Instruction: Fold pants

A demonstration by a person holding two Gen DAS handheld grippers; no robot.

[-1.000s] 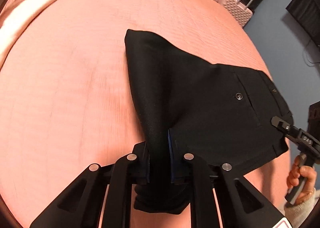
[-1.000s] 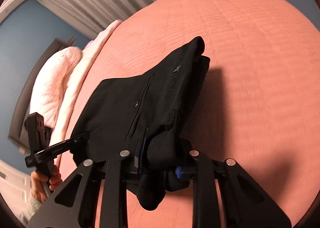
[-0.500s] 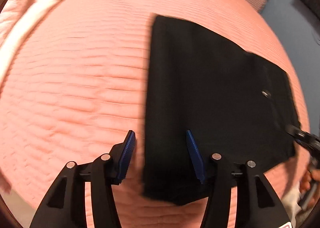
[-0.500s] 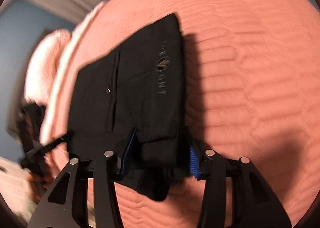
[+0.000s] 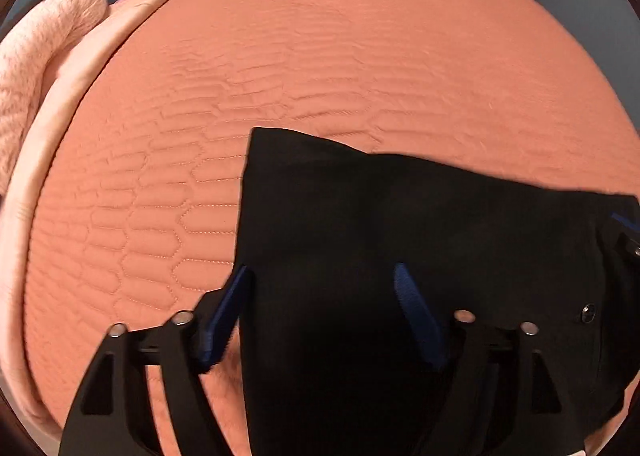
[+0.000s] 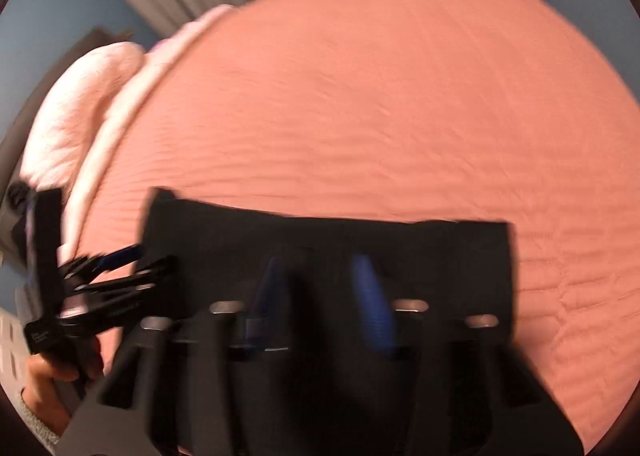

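Left wrist view: folded black fabric pants (image 5: 400, 256) lie flat on the salmon quilted bed (image 5: 320, 56). Left claw (image 5: 324, 296) and right claw (image 6: 320, 288) gape wide, empty. Soft, limp cloth; pinch edges.

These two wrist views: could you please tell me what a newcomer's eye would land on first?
The folded black pants stand out first, lying flat on the salmon quilted bedspread in the lower half of both views. Next come the blue pads: the left hand-held gripper and the right hand-held gripper both hang open over the fabric.
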